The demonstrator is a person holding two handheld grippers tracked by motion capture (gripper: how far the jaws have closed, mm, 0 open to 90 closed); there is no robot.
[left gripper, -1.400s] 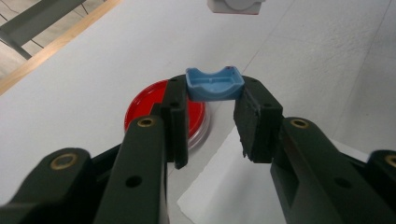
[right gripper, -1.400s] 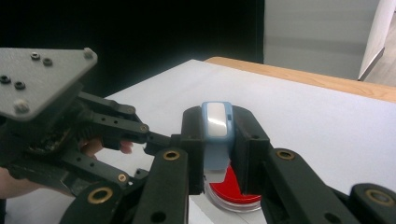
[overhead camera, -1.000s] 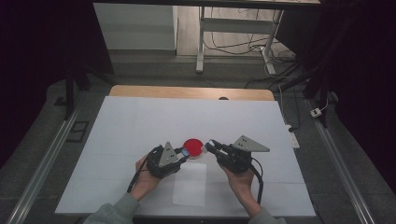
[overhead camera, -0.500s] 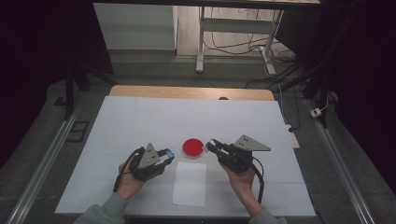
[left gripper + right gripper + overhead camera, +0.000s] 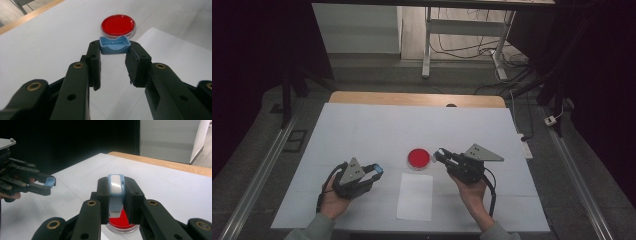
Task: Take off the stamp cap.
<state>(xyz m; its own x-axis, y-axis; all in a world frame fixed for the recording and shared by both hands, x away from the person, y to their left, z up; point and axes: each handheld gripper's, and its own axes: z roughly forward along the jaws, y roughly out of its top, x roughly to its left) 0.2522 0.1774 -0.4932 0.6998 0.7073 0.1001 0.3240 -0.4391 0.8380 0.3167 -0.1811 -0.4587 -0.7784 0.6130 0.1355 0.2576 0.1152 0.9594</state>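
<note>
Beside the red dish [image 5: 418, 158], both hands low, jaws gripping blue pieces.

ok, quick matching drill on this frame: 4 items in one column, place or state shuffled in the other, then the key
Items:
1. red dish
2. white sheet
3. blue cap
4. blue-and-white piece

Places:
A. clamped in the right gripper
B. flat on the table, nearest the person
C. pinched at the left gripper tips
D. on the table between both grippers

Pairs: 1-D, 2-B, 3-C, 4-A
</note>
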